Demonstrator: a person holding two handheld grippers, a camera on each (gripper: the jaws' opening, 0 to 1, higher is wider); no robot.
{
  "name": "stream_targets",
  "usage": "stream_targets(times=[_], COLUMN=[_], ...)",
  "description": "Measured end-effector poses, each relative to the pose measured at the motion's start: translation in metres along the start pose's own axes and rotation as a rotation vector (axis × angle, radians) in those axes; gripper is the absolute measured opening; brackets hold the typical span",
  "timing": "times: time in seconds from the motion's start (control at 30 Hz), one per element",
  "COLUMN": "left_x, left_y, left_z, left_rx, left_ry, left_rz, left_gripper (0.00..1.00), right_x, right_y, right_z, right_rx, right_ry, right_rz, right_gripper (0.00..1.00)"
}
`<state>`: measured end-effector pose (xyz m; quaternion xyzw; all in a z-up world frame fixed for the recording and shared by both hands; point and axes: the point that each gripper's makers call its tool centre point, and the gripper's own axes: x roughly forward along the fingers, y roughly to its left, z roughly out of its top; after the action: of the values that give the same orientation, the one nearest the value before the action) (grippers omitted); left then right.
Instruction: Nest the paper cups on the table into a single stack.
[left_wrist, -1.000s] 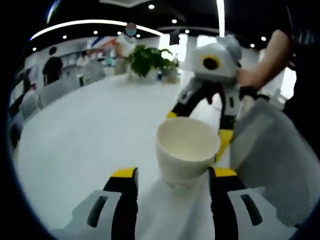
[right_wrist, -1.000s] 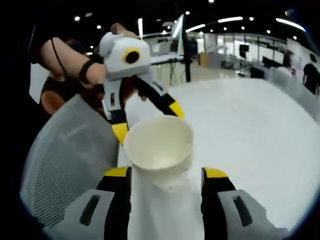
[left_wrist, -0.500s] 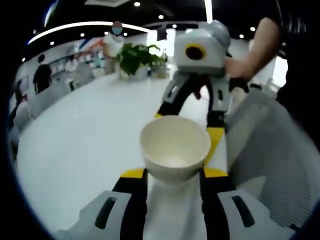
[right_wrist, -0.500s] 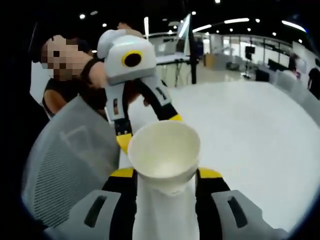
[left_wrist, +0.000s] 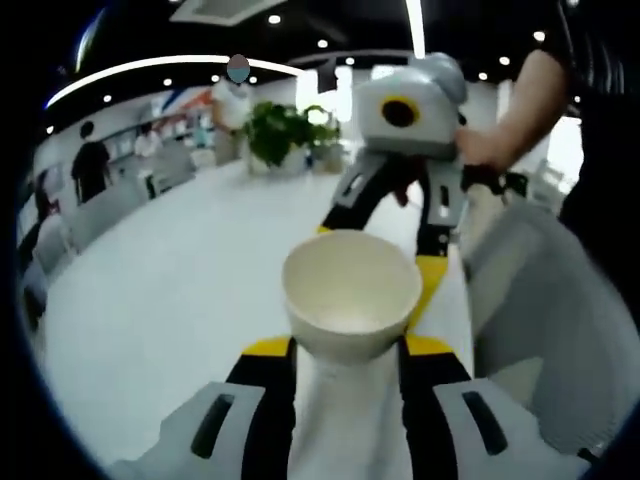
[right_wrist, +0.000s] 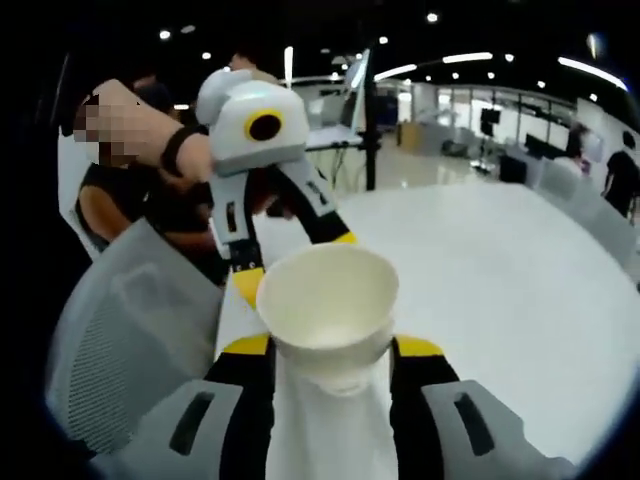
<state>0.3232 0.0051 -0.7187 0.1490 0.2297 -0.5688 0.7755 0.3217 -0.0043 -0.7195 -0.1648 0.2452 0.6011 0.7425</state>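
A white paper cup (left_wrist: 350, 300) stands upright on the white table (left_wrist: 160, 290), close to its edge. In the left gripper view my left gripper (left_wrist: 347, 345) is shut on the cup's lower part, one yellow-tipped jaw on each side. My right gripper (left_wrist: 380, 258) reaches in from the far side, its fingertips (left_wrist: 430, 285) against the same cup. The right gripper view shows that cup (right_wrist: 328, 300) between my right gripper's (right_wrist: 332, 345) closed jaws, with the left gripper (right_wrist: 296, 262) opposite. The cup's inside looks empty.
A grey mesh chair back (left_wrist: 545, 320) (right_wrist: 120, 340) stands right beside the table edge near the cup. A potted plant (left_wrist: 285, 130) sits at the table's far end. People and chairs are in the background. A person's hand (left_wrist: 485, 150) holds the right gripper.
Both grippers' jaws have closed in from wide apart onto the cup. The left gripper's camera has moved nearer, so the cup sits more centred between its jaws.
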Motion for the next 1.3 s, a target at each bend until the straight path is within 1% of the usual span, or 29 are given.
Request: stream_targets(times=[0.1,0.43,0.67,0.87,1.03,1.13,1.3], left_x=[-0.001,0.002,0.009,0.01,0.016,0.02,0.025], left_y=[0.008,0.03,0.047,0.062,0.074,0.086,0.097], left_z=[0.006,0.009,0.003,0.003,-0.001,-0.004,-0.007], left_rx=[0.012,0.028,0.012,-0.002,-0.002,-0.006,-0.006], left_ry=[0.0,0.004,0.019,0.011,0.028,0.031,0.038], left_rz=[0.001,0.004,-0.004,-0.001,-0.009,-0.017,-0.019], left_gripper=[0.38,0.38,0.38,0.37,0.37,0.37,0.37], right_x=[-0.001,0.004,0.012,0.018,0.026,0.03,0.039], right_y=[-0.008,-0.028,-0.043,-0.058,-0.071,-0.08,-0.092], right_z=[0.005,0.012,0.011,0.012,0.01,0.008,0.006], right_rx=[-0.007,-0.02,-0.017,-0.002,0.008,0.024,0.031], right_ry=[-0.007,-0.006,0.01,-0.012,-0.009,-0.014,-0.01], right_rz=[-0.008,-0.01,-0.009,0.0,0.004,0.005,-0.001], right_gripper=[0.42,0.42,0.41,0.41,0.41,0.41,0.41])
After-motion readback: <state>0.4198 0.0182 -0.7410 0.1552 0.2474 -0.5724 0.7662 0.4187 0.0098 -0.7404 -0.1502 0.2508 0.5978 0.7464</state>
